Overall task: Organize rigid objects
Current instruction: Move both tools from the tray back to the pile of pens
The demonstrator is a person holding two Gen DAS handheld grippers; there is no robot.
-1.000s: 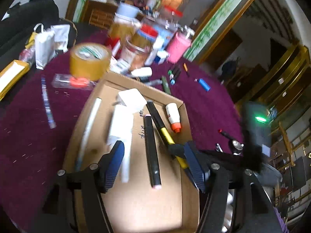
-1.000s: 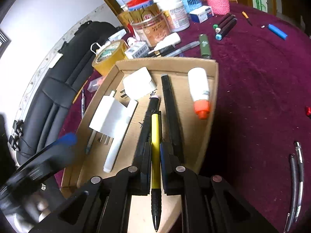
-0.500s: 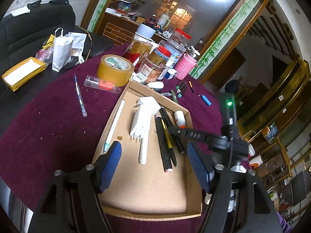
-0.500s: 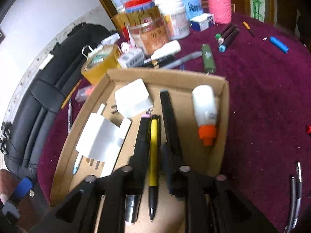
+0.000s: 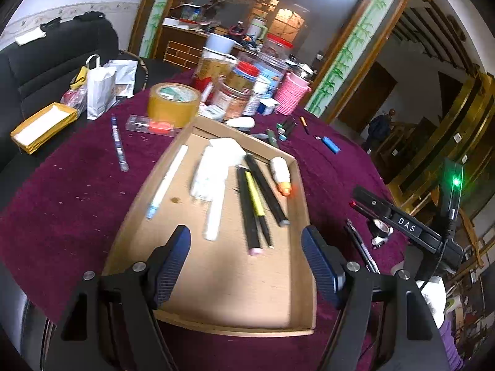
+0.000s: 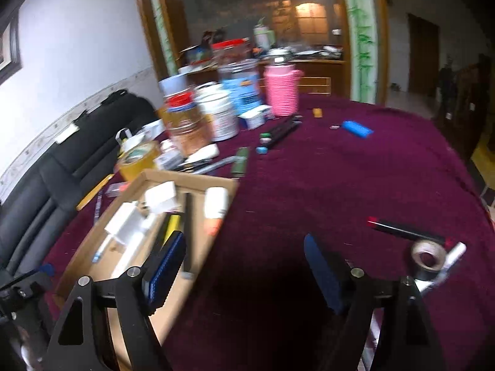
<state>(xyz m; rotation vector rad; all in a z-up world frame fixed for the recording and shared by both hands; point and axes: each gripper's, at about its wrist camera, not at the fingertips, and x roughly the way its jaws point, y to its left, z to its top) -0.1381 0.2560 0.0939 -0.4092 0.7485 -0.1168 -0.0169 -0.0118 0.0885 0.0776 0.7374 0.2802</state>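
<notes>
Left wrist view: looks forward and down from above the near edge of the shallow brown cardboard tray [image 5: 213,284], past the left gripper [image 5: 246,259], its blue-padded jaws spread wide low in frame. Tray fills the centre, close up. Faces the far cluttered end of the maroon-cloth table [image 5: 71,185].

Right wrist view: sits right of the tray, pitched more level, past the right gripper [image 6: 244,266], jaws likewise spread. Tray [image 6: 92,247] lies at lower left, cloth [image 6: 340,185] ahead.

Shared: tray, pink ribbed cylindrical container [image 5: 292,94] [image 6: 282,89], tan packing-tape roll [image 5: 173,103] [image 6: 139,160], small blue lighter [image 5: 330,144] [image 6: 357,129].
</notes>
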